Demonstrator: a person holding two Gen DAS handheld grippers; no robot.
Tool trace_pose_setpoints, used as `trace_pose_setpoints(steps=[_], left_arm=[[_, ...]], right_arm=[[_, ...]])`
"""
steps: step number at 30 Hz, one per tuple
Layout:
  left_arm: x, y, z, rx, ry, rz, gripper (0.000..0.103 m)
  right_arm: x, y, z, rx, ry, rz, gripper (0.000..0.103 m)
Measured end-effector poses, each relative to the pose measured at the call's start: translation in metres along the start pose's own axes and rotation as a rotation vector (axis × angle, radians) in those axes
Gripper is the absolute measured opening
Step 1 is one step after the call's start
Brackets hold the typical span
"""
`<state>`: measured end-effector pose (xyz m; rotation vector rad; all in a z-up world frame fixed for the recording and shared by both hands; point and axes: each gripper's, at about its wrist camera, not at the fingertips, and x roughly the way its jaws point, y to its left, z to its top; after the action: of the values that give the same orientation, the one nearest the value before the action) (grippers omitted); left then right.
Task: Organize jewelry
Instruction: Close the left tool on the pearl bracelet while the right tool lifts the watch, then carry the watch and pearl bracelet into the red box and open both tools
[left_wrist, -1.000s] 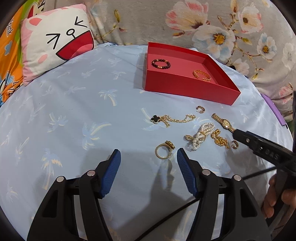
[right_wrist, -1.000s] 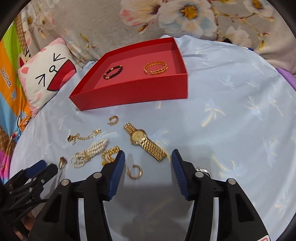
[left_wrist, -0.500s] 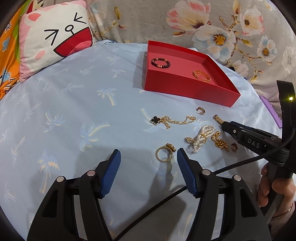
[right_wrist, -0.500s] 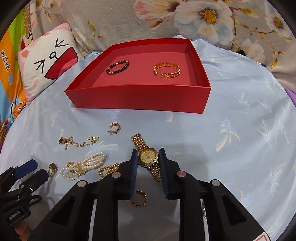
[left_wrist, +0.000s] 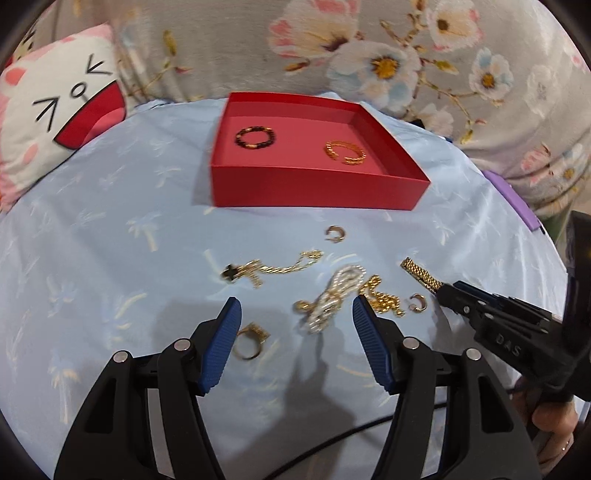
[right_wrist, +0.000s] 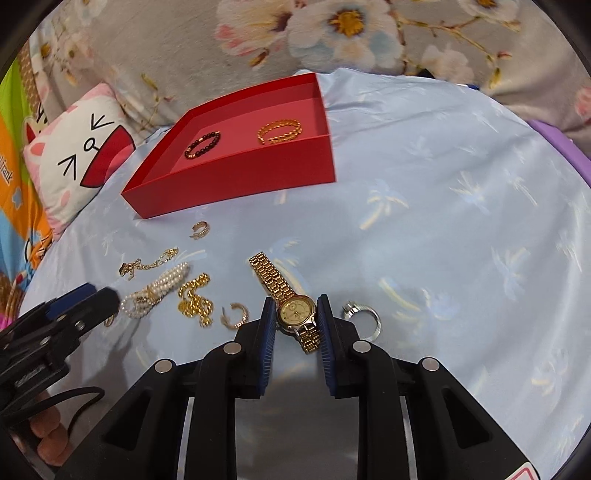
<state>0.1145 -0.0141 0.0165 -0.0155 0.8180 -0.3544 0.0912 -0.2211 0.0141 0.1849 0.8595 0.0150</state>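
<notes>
Two bracelets lie in the red tray (right_wrist: 236, 177); right claw (right_wrist: 296, 317) clamps one gold watch (right_wrist: 295, 312), left claw (left_wrist: 295, 314) gapes, closing on nothing.

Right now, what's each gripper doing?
Left gripper: closing a little, nothing between its pads.
Right gripper: closed on the gold watch.

A pale blue palm-print cloth (right_wrist: 443, 184) is backed by grey floral fabric (left_wrist: 369, 44); a cat cushion (right_wrist: 77, 155) is seen far left.
</notes>
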Motion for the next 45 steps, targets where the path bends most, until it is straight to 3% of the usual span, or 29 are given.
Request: trace_pose_setpoints(steps=[5, 9, 15, 22, 34, 45], left_arm=[[0.018, -0.016, 0.004, 0.043, 0.033, -0.016, 0.050], [0.028, -0.018, 0.001, 0.039, 0.065, -0.017, 0.037], [0.027, -0.018, -0.003, 0.046, 0.054, -0.022, 0.022], [0.020, -0.018, -0.005, 0.018, 0.049, -0.035, 0.020], [-0.027, -0.007, 0.006, -0.026, -0.013, -0.048, 0.020], [-0.067, 0.003, 0.049, -0.022, -0.113, -0.053, 0.020]], right_arm=[[-0.003, -0.002, -0.004, 0.008, -0.002, 0.005, 0.021], [-0.003, -0.002, -0.004, 0.008, -0.003, 0.005, 0.021], [-0.003, -0.002, -0.004, 0.010, -0.006, 0.006, 0.021], [-0.005, -0.003, -0.002, 0.011, -0.022, 0.010, 0.021], [-0.034, -0.007, -0.006, 0.048, -0.062, 0.041, 0.021], [-0.091, 0.006, 0.041, 0.015, -0.192, 0.085, 0.021]])
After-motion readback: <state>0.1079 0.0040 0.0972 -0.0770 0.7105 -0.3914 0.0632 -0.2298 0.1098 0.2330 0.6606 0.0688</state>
